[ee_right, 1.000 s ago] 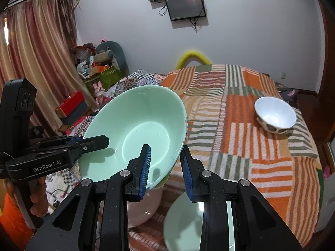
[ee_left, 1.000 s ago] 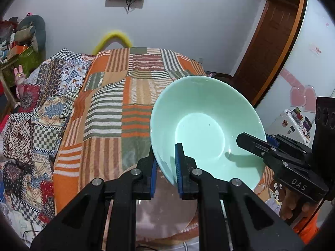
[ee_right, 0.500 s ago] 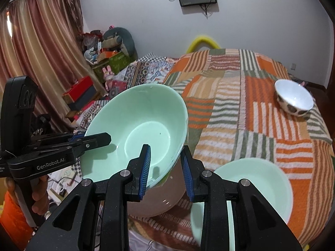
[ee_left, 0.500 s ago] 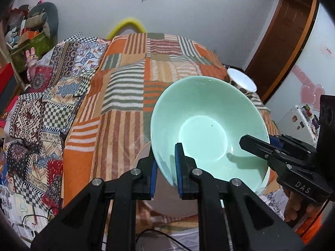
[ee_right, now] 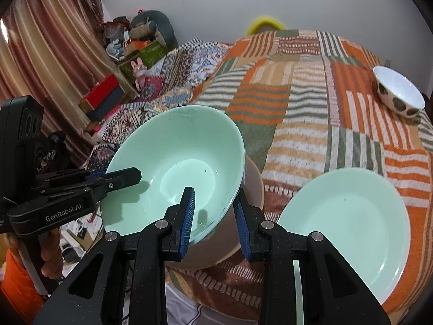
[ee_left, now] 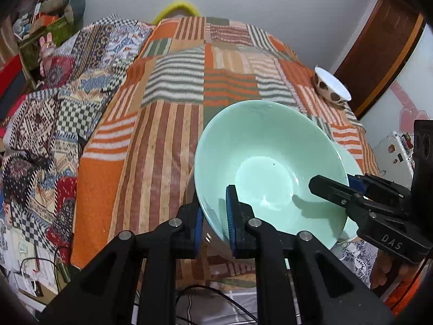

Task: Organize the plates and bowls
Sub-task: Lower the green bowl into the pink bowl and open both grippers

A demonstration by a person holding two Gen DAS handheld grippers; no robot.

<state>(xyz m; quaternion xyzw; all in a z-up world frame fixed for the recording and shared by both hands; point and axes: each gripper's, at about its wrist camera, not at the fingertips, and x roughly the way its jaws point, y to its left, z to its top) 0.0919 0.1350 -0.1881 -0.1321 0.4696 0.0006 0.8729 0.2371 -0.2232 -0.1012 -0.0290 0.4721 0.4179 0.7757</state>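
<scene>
Even indoor light from above gives soft glare inside the glossy pale green ceramic bowl [ee_left: 270,168] – both fisheye views bend strongly and darken at the corners.

So the big bowl [ee_right: 176,168] is this pale mint green, plain inside and out, and the plate [ee_right: 349,227] next to it matches that same mint. Under the bowl sits a beige-pinkish one [ee_right: 251,187]. The little bowl [ee_right: 397,92] way over is white inside with brown spots on a cream outside. The bedspread [ee_left: 173,113] is a patchwork of orange, olive, tan and white stripes; the blanket [ee_left: 54,103] beside it is a busier mix of checks and red-and-blue motifs. Both grippers are black with blue pads on the fingers [ee_right: 188,211]. Curtains [ee_right: 40,62] are brownish-pink with gold bands, and the walls are white.
</scene>
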